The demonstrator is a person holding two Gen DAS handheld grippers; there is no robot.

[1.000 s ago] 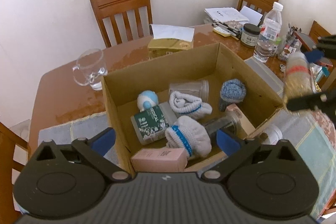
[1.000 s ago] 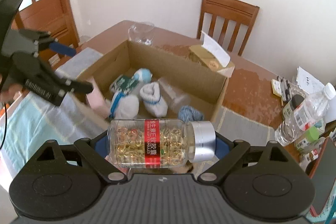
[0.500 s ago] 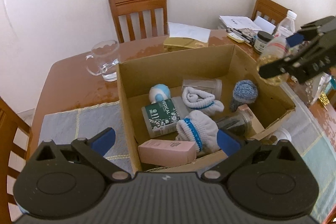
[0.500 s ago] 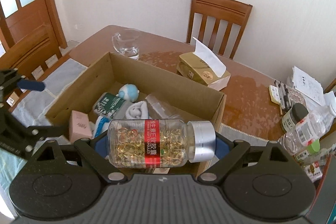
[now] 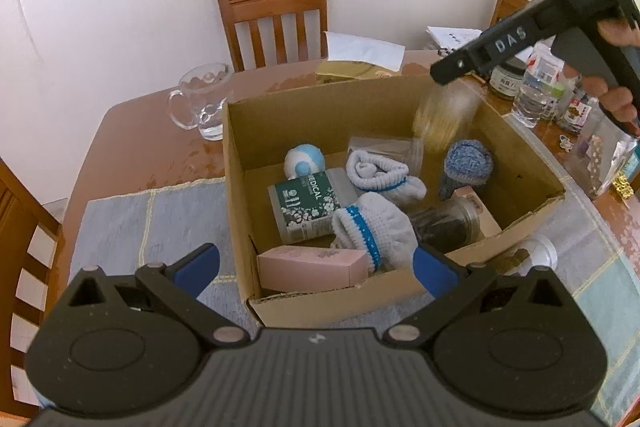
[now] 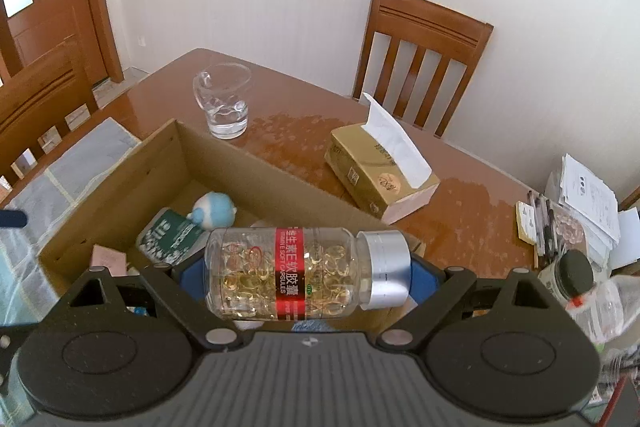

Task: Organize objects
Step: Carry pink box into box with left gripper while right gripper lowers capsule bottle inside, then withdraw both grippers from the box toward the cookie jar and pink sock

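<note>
The left tongs [image 5: 316, 267] are held open and empty over the near wall of the cardboard box [image 5: 236, 195]. The right tongs [image 6: 308, 277] have just been opening. One capsule bottle [image 6: 248, 267] is seen between their parted pads, apparently no longer pressed, above the far right part of the box. Its long axis is laid crosswise to the fingers, with the silver cap [image 6: 386, 269] pointed right and tipped slightly down.

Inside the box are counted:
- two white rolled socks [image 5: 376, 227]
- one blue knitted roll [image 5: 468, 163]
- one pink carton [image 5: 312, 269]
- one green pack [image 5: 308, 205]
- one dark jar [image 5: 444, 223]
- one white-and-blue ball [image 5: 304, 161]

Beyond, on the desk [image 5: 132, 147], one glass mug [image 5: 200, 103] and one tissue box [image 6: 376, 171] are set.
</note>
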